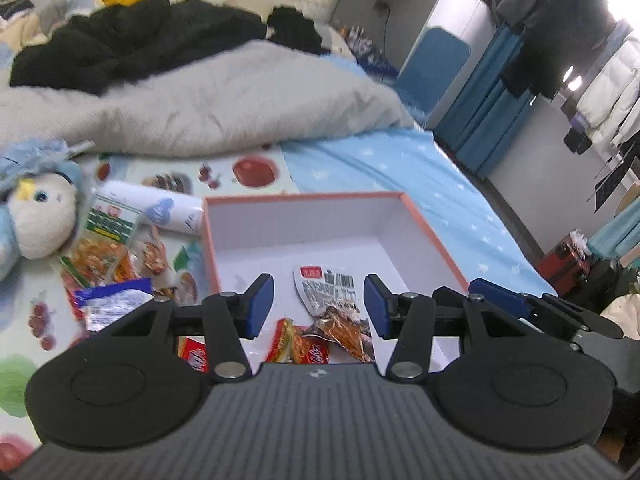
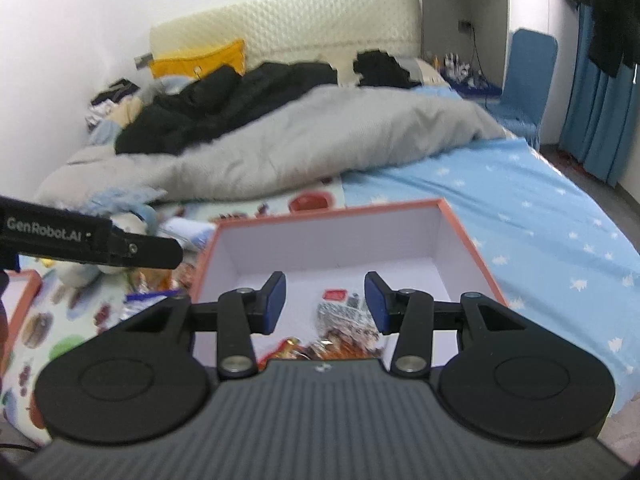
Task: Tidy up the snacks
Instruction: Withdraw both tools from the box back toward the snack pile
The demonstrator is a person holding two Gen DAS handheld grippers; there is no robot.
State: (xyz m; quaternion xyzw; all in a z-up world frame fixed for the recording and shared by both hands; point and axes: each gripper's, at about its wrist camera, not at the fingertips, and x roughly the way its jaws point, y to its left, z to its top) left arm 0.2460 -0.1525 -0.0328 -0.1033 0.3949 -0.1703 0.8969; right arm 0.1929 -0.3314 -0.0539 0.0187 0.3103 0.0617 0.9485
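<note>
An orange-rimmed white box [image 1: 224, 256] [image 2: 472, 248] lies open on the bed. Inside it are a white-labelled snack packet [image 1: 328, 288] [image 2: 340, 312] and red and orange packets [image 1: 296, 344] [image 2: 320, 350]. My left gripper [image 1: 318, 306] is open and empty above the box's near part. My right gripper [image 2: 325, 304] is open and empty over the same box; its side shows at the right of the left wrist view [image 1: 520, 308]. More loose snack packets [image 1: 104, 256] lie on the printed mat left of the box.
A plush toy [image 1: 36, 216] and a white bottle [image 1: 152, 208] lie left of the box. A grey duvet [image 1: 200, 100] and black clothes [image 1: 132, 40] cover the bed behind. A second orange-rimmed piece [image 2: 20, 300] sits at far left. The left gripper's body [image 2: 80, 240] crosses the right wrist view.
</note>
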